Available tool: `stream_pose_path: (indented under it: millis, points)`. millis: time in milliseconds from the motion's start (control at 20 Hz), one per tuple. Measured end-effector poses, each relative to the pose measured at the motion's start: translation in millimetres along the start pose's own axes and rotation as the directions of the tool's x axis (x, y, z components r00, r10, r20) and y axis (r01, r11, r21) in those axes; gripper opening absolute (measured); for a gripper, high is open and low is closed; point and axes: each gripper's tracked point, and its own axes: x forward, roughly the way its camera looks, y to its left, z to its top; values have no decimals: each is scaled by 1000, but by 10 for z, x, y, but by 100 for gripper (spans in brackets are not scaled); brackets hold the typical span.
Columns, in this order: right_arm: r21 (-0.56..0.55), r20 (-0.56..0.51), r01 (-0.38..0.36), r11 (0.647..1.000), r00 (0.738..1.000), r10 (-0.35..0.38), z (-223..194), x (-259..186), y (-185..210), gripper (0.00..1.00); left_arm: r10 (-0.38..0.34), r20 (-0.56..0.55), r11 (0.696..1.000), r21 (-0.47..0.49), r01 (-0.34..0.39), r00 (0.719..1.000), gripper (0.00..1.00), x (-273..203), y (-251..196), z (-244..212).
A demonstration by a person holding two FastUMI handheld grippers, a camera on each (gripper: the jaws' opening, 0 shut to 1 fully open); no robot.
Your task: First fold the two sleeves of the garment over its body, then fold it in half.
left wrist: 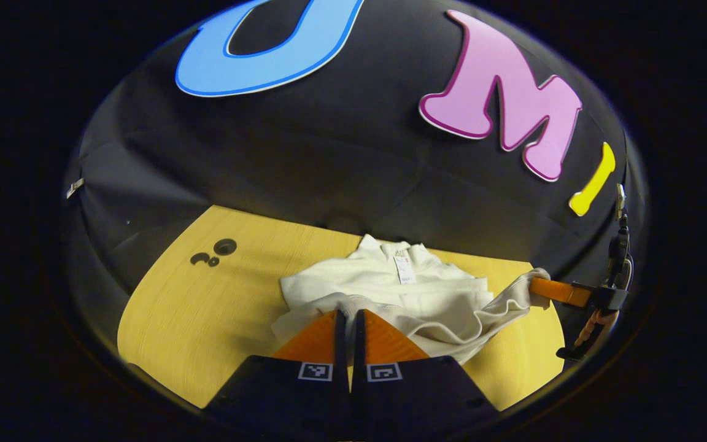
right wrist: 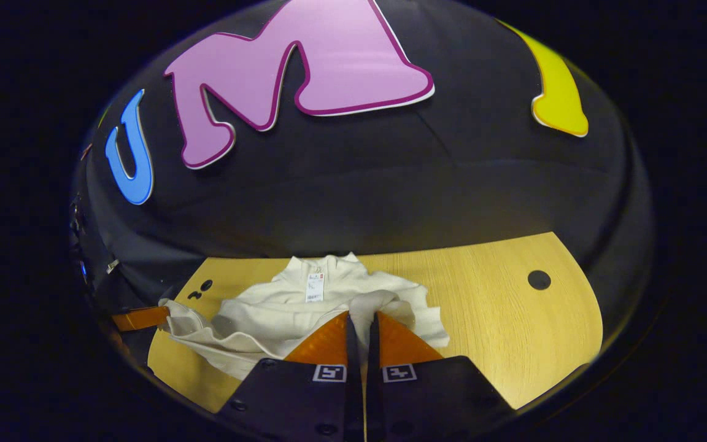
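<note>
Left gripper view: left gripper (left wrist: 348, 314) pinches the hem of the white garment (left wrist: 390, 288) on the wooden table (left wrist: 206, 307), half-fold seemingly underway.

Right gripper view: right gripper (right wrist: 363, 316) pinches the hem too; next, carry it collarward.

Both gripper views sit low and close over the light wooden tabletop (left wrist: 206, 319), facing the booth wall; both share the crumpled white garment (left wrist: 390, 288) at centre.

Garment (left wrist: 390, 288): soft matt cloth, creased, paper-like tag (left wrist: 404, 269) at collar. Table (left wrist: 206, 307): smooth matt wood grain. Booth wall (left wrist: 329, 153): matt cloth, slightly wrinkled.
</note>
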Motion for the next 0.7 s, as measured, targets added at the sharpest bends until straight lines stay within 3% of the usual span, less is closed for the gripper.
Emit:
stream_pose_path:
  millis: [350, 550, 700]
  points:
    - [26, 39, 57, 998, 998, -58, 205, 870, -185, 6, -3, 47, 996, -94, 7, 999, 6, 1094, 203, 411]
    - [41, 65, 107, 993, 992, -109, 154, 1322, -321, 6, 11, 61, 1000, 20, -12, 998, 6, 1686, 342, 346]
    - [60, 45, 134, 989, 989, -137, -33, 1555, -417, 8, 35, 110, 996, 74, -43, 993, 13, 1860, 418, 414]
